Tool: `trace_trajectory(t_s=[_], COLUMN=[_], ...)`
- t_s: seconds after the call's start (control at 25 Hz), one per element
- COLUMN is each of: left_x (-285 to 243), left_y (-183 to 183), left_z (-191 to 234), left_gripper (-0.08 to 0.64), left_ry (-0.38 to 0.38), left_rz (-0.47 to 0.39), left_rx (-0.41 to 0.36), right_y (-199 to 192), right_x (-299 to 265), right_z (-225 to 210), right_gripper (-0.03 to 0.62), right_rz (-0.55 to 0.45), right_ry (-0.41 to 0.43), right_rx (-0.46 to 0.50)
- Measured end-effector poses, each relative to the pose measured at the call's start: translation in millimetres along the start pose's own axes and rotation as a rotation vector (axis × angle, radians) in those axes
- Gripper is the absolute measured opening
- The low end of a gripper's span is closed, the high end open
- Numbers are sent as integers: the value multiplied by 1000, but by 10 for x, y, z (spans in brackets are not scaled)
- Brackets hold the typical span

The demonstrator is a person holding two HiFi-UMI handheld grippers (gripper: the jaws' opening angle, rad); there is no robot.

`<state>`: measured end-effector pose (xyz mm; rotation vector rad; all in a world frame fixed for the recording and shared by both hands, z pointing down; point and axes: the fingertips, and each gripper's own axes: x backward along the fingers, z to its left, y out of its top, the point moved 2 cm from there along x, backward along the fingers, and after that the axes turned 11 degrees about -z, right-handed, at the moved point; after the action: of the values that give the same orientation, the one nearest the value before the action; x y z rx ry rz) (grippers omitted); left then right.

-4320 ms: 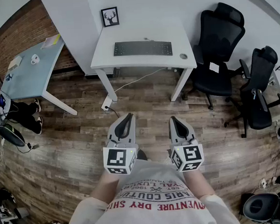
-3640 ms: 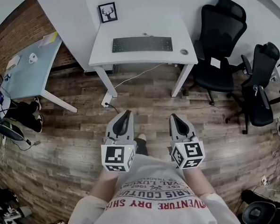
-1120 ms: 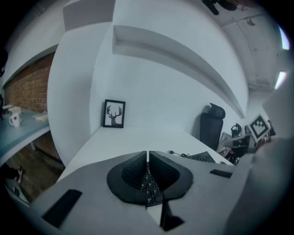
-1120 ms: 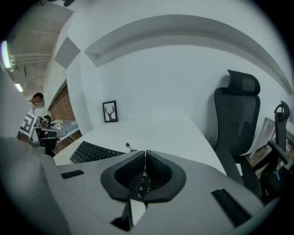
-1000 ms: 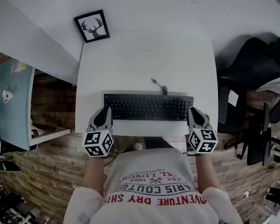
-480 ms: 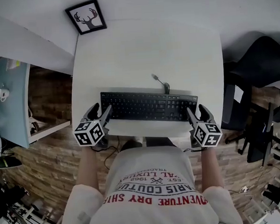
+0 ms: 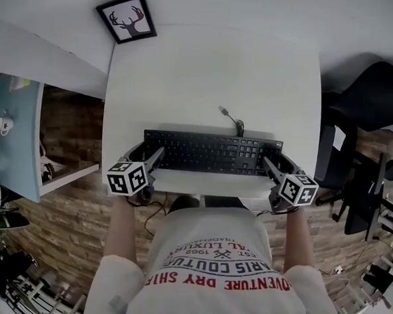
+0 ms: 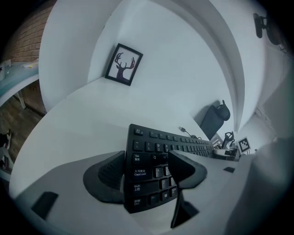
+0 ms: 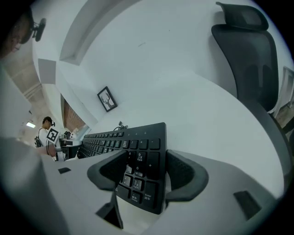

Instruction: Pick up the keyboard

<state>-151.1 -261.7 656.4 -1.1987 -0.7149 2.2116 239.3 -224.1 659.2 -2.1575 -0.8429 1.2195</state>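
Note:
A black keyboard [image 7: 213, 152] lies flat near the front edge of the white desk [image 7: 211, 66], with its cable [image 7: 230, 116] running off its back edge. My left gripper [image 7: 150, 152] is at the keyboard's left end, and its jaws are opening. In the left gripper view that end [image 8: 147, 174] sits between the jaws, ungripped. My right gripper [image 7: 278, 160] stands open at the right end. The number pad [image 9: 138, 170] lies between its two spread jaws, apart from the pads.
A framed deer picture [image 7: 126, 18] leans against the wall at the desk's back left corner. Black office chairs [image 7: 369, 102] stand to the right of the desk. A pale blue table [image 7: 9, 131] stands at the left, on the wooden floor.
Both grippers have sunk to the desk and their jaws have spread from shut to wide. Each now straddles one end of the keyboard, which has not moved.

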Motion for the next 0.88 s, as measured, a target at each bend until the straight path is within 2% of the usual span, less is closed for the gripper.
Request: trace_trajectory(t_s=[0.16,0.52,0.88], left_x=[-25,40,252], left_y=[-23,2,243], left_z=[8,9,-127], left_gripper=[290,288,290], left_ry=[-14,-24,-39], left_rz=[0,-3,-88], left_rx=[16,-3,-28], right_y=[-9,23,309], right_x=[-20,50,246], right_z=[-13,49,247], right_gripper=[268,268,268], right_rz=[15,-19,-102], right_ry=[21,-2,10], right_rx=[-44,-22,19])
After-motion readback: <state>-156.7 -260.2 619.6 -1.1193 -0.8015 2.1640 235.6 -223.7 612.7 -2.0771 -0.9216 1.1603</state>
